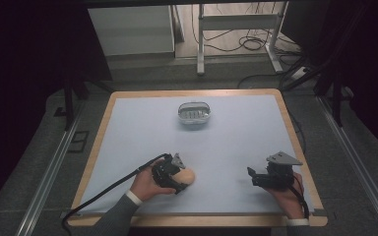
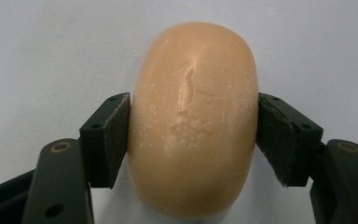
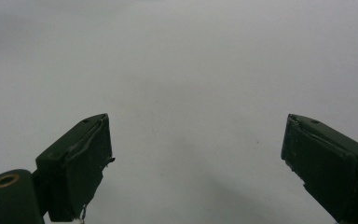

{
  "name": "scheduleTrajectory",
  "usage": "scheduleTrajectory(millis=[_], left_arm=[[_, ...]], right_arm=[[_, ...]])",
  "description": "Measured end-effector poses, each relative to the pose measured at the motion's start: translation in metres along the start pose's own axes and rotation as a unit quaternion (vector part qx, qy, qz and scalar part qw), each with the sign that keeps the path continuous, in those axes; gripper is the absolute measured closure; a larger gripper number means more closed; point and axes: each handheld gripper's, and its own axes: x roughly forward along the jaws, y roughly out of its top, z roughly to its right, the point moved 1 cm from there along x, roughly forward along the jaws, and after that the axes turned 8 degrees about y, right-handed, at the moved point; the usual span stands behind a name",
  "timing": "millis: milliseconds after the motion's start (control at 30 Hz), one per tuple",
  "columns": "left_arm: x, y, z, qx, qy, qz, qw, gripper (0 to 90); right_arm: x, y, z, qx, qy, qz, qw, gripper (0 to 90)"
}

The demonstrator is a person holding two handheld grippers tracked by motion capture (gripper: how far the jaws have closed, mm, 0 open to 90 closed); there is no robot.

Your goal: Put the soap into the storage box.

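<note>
A tan oval bar of soap (image 1: 188, 176) (image 2: 193, 116) lies on the white mat near the front left of the table. My left gripper (image 1: 181, 177) (image 2: 193, 135) is shut on it, a black pad pressed flat against each long side. The top of the soap is scuffed and dented. My right gripper (image 1: 251, 177) (image 3: 196, 158) rests low over the mat at the front right, pointing left. Its jaws stand wide open with only bare mat between them.
A clear oval soap dish (image 1: 195, 113) with a ribbed insert stands at the back middle of the mat (image 1: 236, 142). A wooden rim (image 1: 291, 132) frames the table. Cables trail from both grippers toward the front edge.
</note>
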Motion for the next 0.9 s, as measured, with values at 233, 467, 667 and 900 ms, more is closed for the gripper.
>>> scheduleTrajectory(millis=[233, 467, 667, 900], left_arm=[[-0.008, 0.001, -0.005, -0.005, 0.004, 0.011, 0.9999, 31.0], [-0.014, 0.001, -0.009, -0.009, 0.009, 0.015, 0.9998, 31.4], [-0.019, 0.002, -0.011, -0.005, 0.017, 0.015, 0.9997, 31.9], [-0.023, 0.008, -0.013, -0.003, 0.018, 0.022, 0.9996, 32.9]], right_arm=[[0.0, 0.0, 0.0, 0.0, -0.001, -0.001, 1.0, 8.4], [0.001, -0.001, 0.0, 0.0, -0.001, -0.003, 1.0, 8.4], [0.0, -0.001, 0.0, 0.0, -0.001, -0.001, 1.0, 8.3], [-0.001, 0.0, 0.001, 0.0, -0.003, 0.0, 1.0, 8.3]])
